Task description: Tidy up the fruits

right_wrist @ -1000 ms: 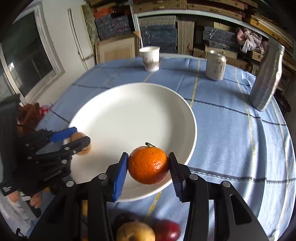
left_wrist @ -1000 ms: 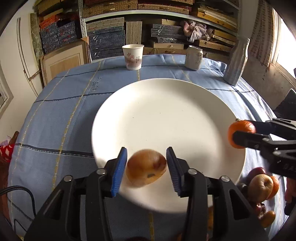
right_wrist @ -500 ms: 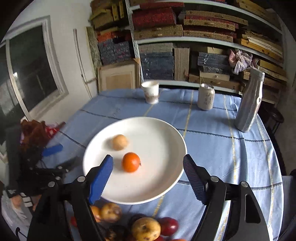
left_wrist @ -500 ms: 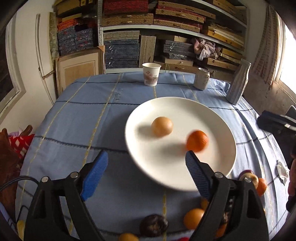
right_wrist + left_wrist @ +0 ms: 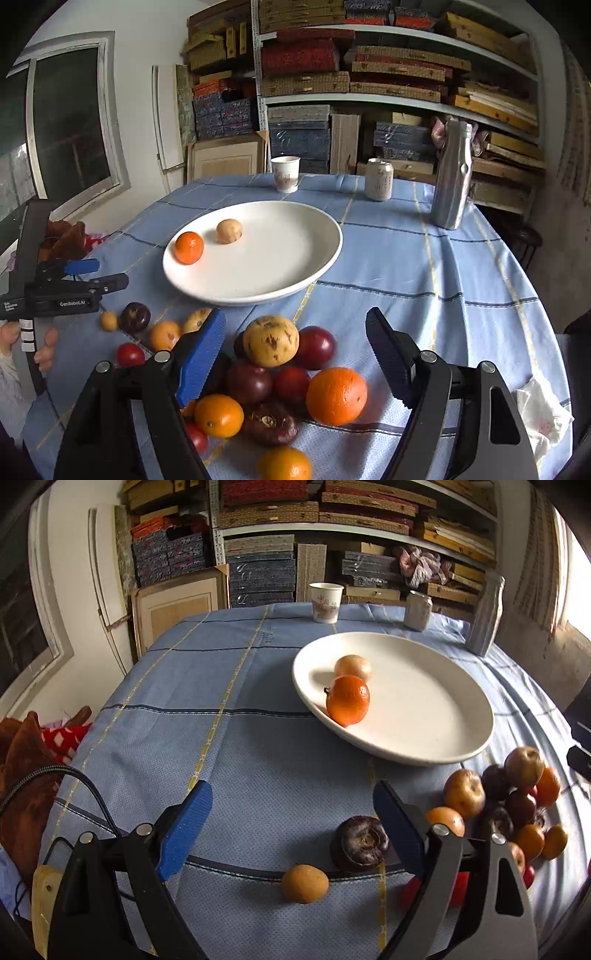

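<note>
Through my left wrist view, my left gripper (image 5: pixel 291 821) is spread wide and empty low in the frame, above a small tan fruit (image 5: pixel 304 883) and a dark fruit (image 5: pixel 359 843). The tangerine (image 5: pixel 347 705) sits near the plate (image 5: pixel 443 738) edge and could roll off if I bump it.

Through my right wrist view, my right gripper (image 5: pixel 295 352) is released over the fruit pile (image 5: pixel 280 376); closing carelessly could scatter neighbours.
</note>
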`<move>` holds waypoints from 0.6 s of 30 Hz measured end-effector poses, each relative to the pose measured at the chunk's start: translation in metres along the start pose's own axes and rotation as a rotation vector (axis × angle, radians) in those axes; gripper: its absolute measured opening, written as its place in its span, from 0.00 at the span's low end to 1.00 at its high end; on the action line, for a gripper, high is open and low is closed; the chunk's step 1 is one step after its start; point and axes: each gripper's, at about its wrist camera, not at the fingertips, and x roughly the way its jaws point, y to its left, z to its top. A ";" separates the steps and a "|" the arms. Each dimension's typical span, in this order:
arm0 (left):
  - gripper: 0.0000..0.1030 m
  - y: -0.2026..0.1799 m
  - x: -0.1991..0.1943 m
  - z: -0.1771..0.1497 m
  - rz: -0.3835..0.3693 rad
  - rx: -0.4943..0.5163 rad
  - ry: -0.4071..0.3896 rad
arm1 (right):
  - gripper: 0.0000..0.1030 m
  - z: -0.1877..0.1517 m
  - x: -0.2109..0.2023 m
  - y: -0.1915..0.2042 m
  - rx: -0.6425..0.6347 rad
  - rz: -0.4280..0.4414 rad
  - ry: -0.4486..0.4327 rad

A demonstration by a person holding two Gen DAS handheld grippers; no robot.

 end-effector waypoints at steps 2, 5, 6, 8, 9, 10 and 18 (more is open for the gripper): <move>0.84 -0.008 0.001 -0.004 -0.002 0.027 0.004 | 0.77 -0.001 0.000 -0.001 -0.002 -0.011 0.002; 0.84 -0.019 0.004 -0.010 0.012 0.081 0.011 | 0.82 -0.004 -0.002 -0.001 0.003 -0.006 0.001; 0.84 -0.023 0.006 -0.012 0.011 0.098 0.019 | 0.83 -0.004 -0.002 0.000 0.002 -0.009 0.001; 0.84 -0.028 0.011 -0.015 0.009 0.121 0.033 | 0.84 -0.005 -0.002 0.001 0.000 -0.011 0.002; 0.84 -0.031 0.014 -0.016 0.007 0.132 0.038 | 0.85 -0.004 -0.002 0.001 0.000 -0.010 0.001; 0.84 -0.033 0.016 -0.017 0.004 0.144 0.045 | 0.85 -0.004 -0.002 0.002 0.000 -0.006 0.001; 0.65 -0.032 0.031 -0.019 -0.069 0.127 0.120 | 0.85 -0.005 0.000 0.002 0.010 0.003 0.012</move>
